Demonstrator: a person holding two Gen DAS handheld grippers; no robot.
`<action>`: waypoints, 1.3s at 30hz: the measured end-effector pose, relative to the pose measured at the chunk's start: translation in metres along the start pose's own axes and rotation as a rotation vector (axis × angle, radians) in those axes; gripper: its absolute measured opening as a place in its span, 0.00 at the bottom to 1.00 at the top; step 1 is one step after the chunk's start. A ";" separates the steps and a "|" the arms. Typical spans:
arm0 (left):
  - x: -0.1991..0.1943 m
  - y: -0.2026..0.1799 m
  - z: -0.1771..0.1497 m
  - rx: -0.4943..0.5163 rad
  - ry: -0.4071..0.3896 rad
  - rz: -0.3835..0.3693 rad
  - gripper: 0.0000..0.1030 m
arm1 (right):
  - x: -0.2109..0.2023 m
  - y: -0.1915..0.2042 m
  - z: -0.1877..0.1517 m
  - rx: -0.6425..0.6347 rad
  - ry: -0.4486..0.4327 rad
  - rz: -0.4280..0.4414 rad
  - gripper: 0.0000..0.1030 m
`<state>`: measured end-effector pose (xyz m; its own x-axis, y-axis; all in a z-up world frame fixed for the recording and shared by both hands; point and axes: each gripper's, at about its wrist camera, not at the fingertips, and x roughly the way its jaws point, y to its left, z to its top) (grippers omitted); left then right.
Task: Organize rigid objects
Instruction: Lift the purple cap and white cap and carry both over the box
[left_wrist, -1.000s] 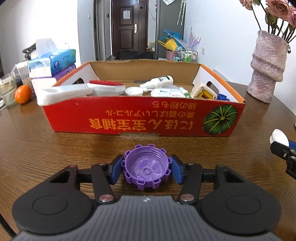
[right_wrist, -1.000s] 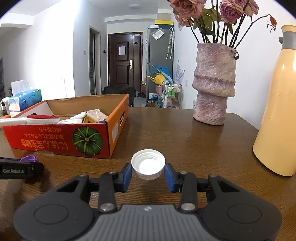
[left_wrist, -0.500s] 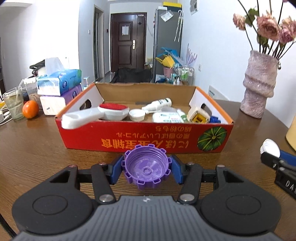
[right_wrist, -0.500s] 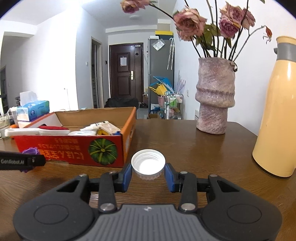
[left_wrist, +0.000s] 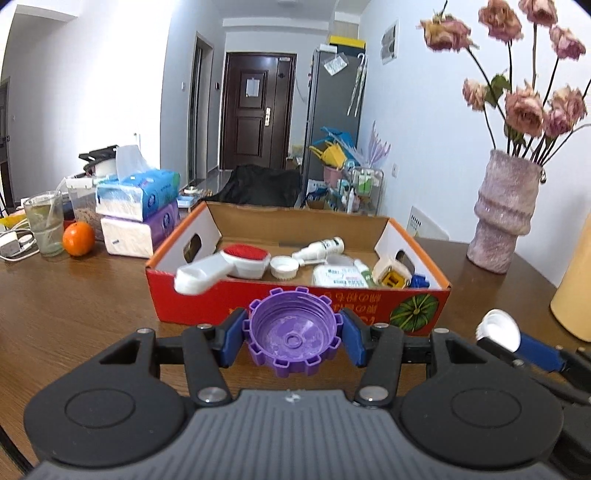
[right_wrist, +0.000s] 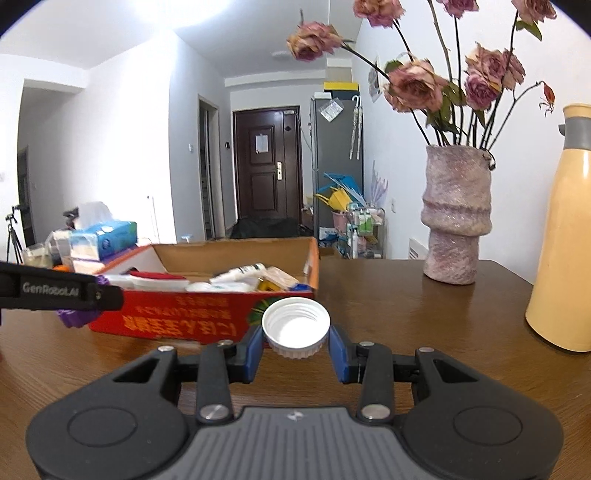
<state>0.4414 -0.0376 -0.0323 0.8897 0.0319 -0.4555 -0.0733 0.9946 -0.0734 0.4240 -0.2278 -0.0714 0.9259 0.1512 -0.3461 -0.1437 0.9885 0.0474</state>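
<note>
Ahead of you on the brown wooden desk (left_wrist: 74, 317) sits the open red cardboard box with a pumpkin print (left_wrist: 417, 314), its near wall facing both cameras. Inside it lie a white brush with a red pad (left_wrist: 225, 264), whose handle sticks out over the near wall, a small white lid (left_wrist: 283, 267), a white spray bottle (left_wrist: 319, 249) on its side, a flat white packet (left_wrist: 340, 277) and a yellow-and-cream item (left_wrist: 391, 275) near the right end. Left of the box stand stacked tissue packs, blue on purple (left_wrist: 138, 210), an orange fruit (left_wrist: 78, 238) and a clear drinking glass (left_wrist: 44, 229). Right of the box, well apart from it, you have a mottled pink ceramic vase of dried roses (right_wrist: 458, 214) and a tall pale-yellow flask (right_wrist: 561, 240).

Your left hand-held gripper (left_wrist: 291, 338) is clamped on a purple ribbed plastic cap (left_wrist: 291, 336), open side up, its blue pads pressing the cap's sides; the cap hangs just short of the box's near wall, below its rim in the left wrist view.

Your right hand-held gripper (right_wrist: 295, 338) is closed narrowly on a white threaded plastic cap (right_wrist: 295, 326), open side up, in front of the box's near right corner. The two tools sit side by side, the left one crossing the right wrist view's left edge.
</note>
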 end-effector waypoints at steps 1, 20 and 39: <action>-0.003 0.002 0.002 -0.004 -0.009 -0.003 0.54 | -0.001 0.004 0.001 0.005 -0.008 0.006 0.36; -0.001 0.036 0.040 -0.068 -0.070 0.015 0.54 | 0.017 0.062 0.027 0.002 -0.095 0.031 0.36; 0.053 0.056 0.065 -0.085 -0.047 0.062 0.54 | 0.079 0.074 0.043 -0.001 -0.079 0.051 0.36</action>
<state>0.5137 0.0260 -0.0033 0.9023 0.0999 -0.4194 -0.1653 0.9786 -0.1225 0.5021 -0.1428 -0.0548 0.9421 0.2010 -0.2685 -0.1912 0.9796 0.0624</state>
